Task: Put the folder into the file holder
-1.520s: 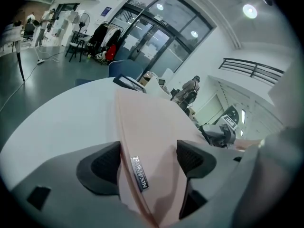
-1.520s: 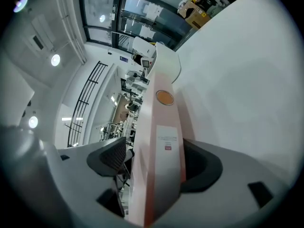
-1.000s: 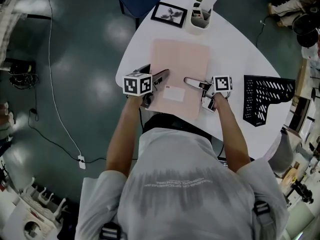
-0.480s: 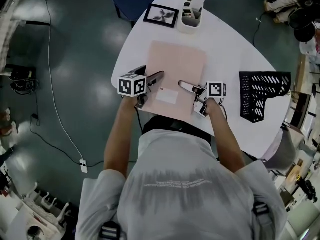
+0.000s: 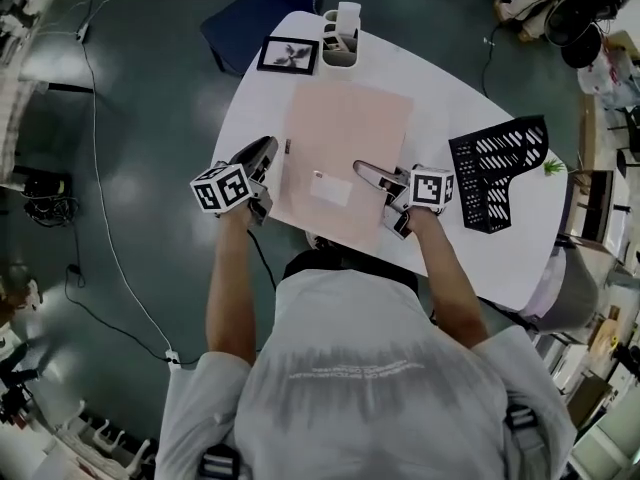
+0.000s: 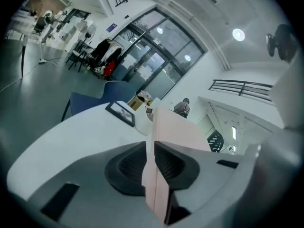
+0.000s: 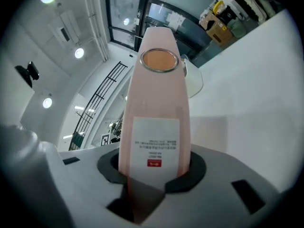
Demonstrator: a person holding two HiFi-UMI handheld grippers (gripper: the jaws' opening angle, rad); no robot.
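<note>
White table (image 5: 440, 98), left tool (image 5: 268, 154) and right tool (image 5: 364, 169) closing on folder (image 5: 340, 133)

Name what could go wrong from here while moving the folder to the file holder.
1. The left gripper has its jaws closing on just the thin edge of the folder; that cover may flex or slip out when lifted.
2. The right gripper has its jaws closing round the spine; uneven grips could twist the folder.
3. The file holder sits close beside the right gripper; a swing might knock it.
</note>
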